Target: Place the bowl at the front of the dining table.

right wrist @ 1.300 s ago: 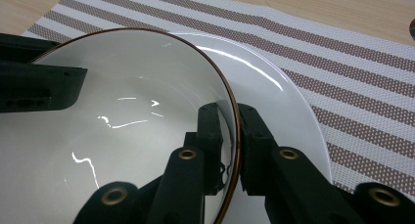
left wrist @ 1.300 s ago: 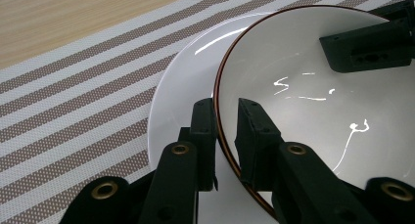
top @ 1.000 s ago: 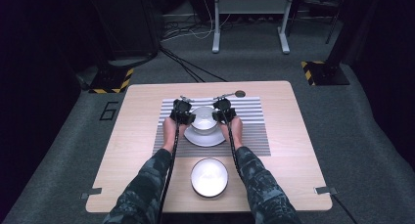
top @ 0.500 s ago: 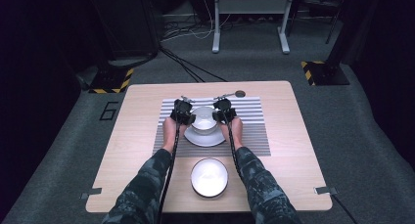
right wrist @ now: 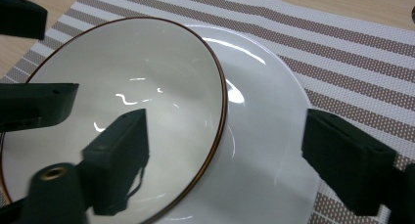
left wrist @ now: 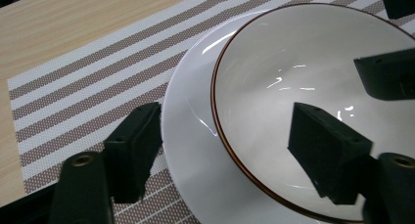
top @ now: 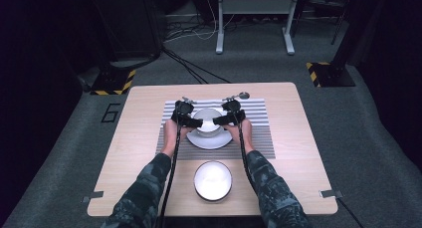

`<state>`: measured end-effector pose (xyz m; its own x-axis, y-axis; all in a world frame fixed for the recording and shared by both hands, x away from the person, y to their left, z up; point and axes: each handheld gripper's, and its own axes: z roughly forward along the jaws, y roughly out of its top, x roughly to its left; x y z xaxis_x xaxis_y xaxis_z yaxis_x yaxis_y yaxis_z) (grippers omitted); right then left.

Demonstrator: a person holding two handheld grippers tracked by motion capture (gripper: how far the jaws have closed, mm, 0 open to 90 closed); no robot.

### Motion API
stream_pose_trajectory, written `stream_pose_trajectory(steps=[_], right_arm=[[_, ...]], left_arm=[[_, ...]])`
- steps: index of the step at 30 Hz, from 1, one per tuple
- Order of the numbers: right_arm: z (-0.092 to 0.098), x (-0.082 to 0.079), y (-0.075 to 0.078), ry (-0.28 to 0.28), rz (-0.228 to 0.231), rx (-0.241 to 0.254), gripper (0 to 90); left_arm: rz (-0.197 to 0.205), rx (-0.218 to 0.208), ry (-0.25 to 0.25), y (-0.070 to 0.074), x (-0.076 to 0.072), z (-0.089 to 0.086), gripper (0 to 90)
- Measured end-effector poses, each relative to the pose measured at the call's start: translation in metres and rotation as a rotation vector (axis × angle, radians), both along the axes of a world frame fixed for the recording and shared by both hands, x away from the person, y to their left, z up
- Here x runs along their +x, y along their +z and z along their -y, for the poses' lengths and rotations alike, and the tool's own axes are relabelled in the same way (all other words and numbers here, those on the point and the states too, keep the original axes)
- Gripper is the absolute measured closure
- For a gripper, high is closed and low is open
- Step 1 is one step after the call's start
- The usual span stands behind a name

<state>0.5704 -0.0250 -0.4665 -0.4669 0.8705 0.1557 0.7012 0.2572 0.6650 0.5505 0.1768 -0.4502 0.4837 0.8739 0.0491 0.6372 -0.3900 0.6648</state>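
black jaws of the left gripper (left wrist: 222, 158) stand spread astride the near rim of a white bowl (left wrist: 313, 101), one jaw inside, one outside over the plate (left wrist: 188, 136), pads clear of the rim; they have just been opening. the right gripper (right wrist: 222, 158) mirrors it at the opposite rim, also just parted, touching nothing. the bowl (top: 207, 119) sits on the plate (top: 210, 140), on a striped placemat (top: 259, 131) at mid-table (top: 139, 153); a second bowl (top: 213, 180) waits near the table's front edge. the step appears to be release after setting the bowl down; next, both grippers would need to lift away cleanly without catching the rim.
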Motion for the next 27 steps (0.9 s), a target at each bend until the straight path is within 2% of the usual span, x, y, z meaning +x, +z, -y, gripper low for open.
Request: stream_pose_trajectory(steps=[3, 6, 10, 13, 16, 17, 21, 23, 27], right_arm=[[0.003, -0.004, 0.004, 0.012, -0.009, -0.006, 9.1], [0.008, -0.010, 0.010, 0.029, 0.000, -0.016, 3.9], [0.011, -0.016, 0.014, 0.034, 0.008, -0.013, 1.7], [0.014, -0.023, 0.018, 0.047, 0.007, -0.005, 0.0], [0.016, -0.030, 0.023, 0.064, 0.019, -0.007, 0.0], [0.019, -0.034, 0.026, 0.087, 0.015, 0.002, 0.0], [0.024, -0.040, 0.030, 0.089, 0.026, 0.014, 0.0], [0.028, -0.044, 0.030, 0.096, 0.028, 0.022, 0.0], [0.033, -0.052, 0.032, 0.104, 0.038, 0.021, 0.0]], left_arm=[[0.002, -0.013, -0.012, 0.004, -0.005, 0.000, 15.7], [0.003, -0.031, -0.031, 0.009, -0.010, -0.003, 12.6], [-0.012, -0.031, -0.052, 0.011, -0.015, -0.005, 9.3], [-0.016, -0.048, -0.060, 0.014, -0.020, -0.009, 6.3], [-0.002, -0.045, -0.065, 0.017, -0.026, -0.011, 5.8], [0.003, -0.045, -0.069, 0.017, -0.028, -0.012, 6.2], [0.010, -0.029, -0.089, 0.020, -0.036, -0.013, 6.3], [0.011, -0.037, -0.099, 0.022, -0.041, -0.013, 6.3], [0.036, -0.033, -0.125, 0.031, -0.052, -0.013, 6.3]])
